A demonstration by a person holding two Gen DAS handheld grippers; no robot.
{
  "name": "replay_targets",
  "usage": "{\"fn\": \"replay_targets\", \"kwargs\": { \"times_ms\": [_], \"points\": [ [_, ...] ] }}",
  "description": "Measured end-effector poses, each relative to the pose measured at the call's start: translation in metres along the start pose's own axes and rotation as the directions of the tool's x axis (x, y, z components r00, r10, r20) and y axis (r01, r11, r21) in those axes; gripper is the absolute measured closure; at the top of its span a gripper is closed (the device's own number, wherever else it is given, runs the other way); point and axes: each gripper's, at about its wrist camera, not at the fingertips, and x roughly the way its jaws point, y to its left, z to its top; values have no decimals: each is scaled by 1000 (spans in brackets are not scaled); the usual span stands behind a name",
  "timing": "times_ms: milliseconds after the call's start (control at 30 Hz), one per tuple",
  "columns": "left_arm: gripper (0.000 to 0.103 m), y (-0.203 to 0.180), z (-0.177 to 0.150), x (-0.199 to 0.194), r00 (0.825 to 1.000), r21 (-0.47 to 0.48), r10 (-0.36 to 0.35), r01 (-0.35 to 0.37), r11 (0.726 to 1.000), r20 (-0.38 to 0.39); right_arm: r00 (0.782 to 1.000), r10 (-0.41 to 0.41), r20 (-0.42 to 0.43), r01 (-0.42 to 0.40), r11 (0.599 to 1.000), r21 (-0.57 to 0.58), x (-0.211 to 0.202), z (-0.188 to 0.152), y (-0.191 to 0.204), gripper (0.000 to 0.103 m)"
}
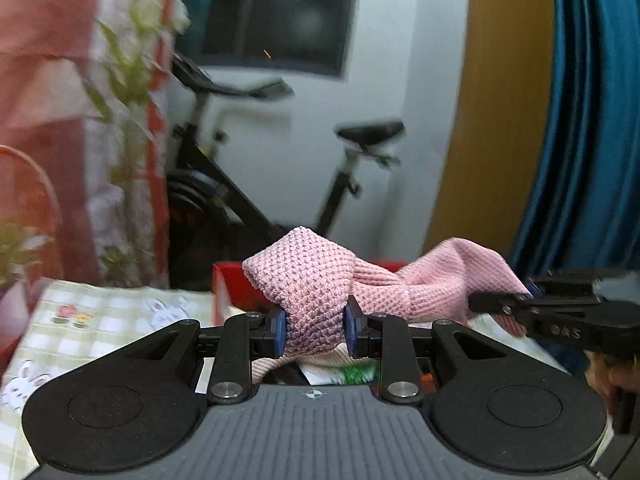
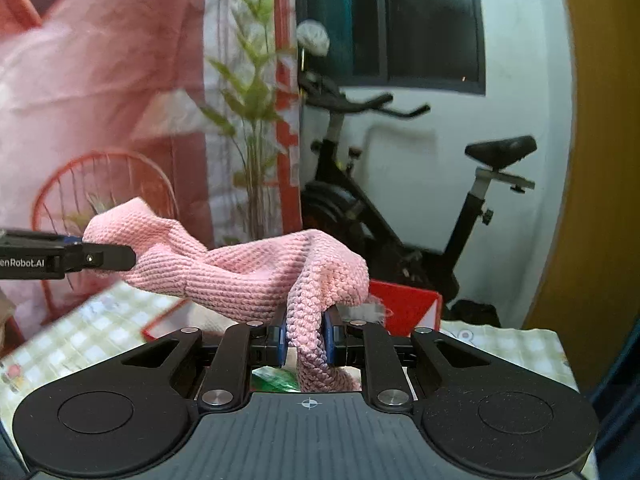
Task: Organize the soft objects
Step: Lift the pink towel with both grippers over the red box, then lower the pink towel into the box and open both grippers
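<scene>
A pink knitted cloth [image 1: 316, 280] is stretched in the air between both grippers. My left gripper [image 1: 315, 332] is shut on one end of it. The right gripper's fingers [image 1: 516, 304] show at the right of the left wrist view, pinching the far end. In the right wrist view my right gripper [image 2: 306, 340] is shut on the pink cloth [image 2: 240, 276], and the left gripper's fingers [image 2: 100, 258] hold its other end at the left. The cloth hangs twisted above a red box [image 2: 404, 306].
A table with a checked bunny-print cloth [image 1: 100, 320] lies below. The red box [image 1: 230, 286] holds white and green items. An exercise bike [image 2: 400, 220], a potted plant [image 2: 252, 120], a red wire chair [image 2: 100, 184] and blue curtain [image 1: 592, 120] stand behind.
</scene>
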Motion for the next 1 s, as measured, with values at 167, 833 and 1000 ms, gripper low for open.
{"fn": "replay_targets", "kwargs": {
  "times_ms": [167, 833, 1000],
  "points": [
    [74, 1, -4, 53, 985, 33, -9, 14, 999, -172, 988, 0, -152, -5, 999, -32, 45, -6, -7, 87],
    [21, 18, -22, 120, 929, 8, -20, 24, 1000, -369, 954, -2, -299, 16, 999, 44, 108, -28, -16, 71],
    [6, 16, -7, 92, 953, -12, -10, 7, 1000, -303, 976, -24, -217, 39, 997, 68, 80, -17, -20, 43]
  ]
}}
